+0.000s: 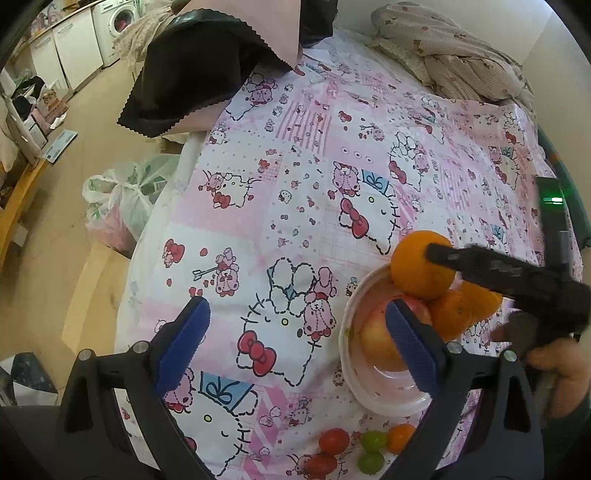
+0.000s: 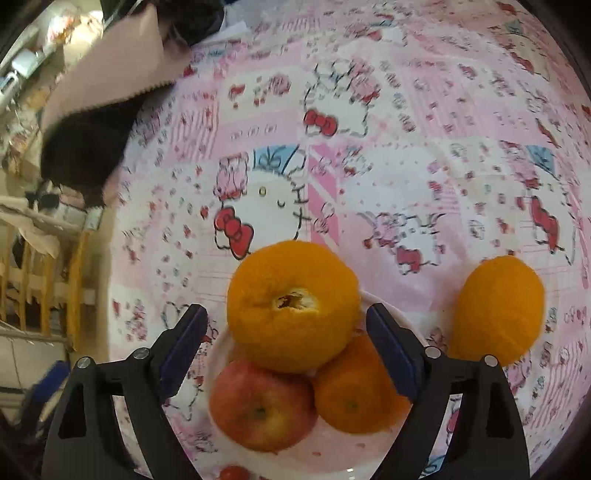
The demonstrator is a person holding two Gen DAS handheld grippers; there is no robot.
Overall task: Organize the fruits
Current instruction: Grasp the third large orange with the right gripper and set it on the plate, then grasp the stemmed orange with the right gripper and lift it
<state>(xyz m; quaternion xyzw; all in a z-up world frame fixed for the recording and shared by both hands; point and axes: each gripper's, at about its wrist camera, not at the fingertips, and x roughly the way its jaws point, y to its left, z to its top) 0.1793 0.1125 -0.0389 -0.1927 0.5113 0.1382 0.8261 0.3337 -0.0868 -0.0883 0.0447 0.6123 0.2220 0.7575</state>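
My right tongs (image 2: 284,354) and left tongs (image 1: 295,343) are both wide and hold nothing; the top orange (image 2: 291,306) is round and firm and rolls easily, so I'd pinch its fat middle.

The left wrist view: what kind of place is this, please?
Probably a lived-in home. The bowl of fruit sits on a cartoon-cat sheet, apparently a bed, with a washing machine and a crumpled blanket behind.
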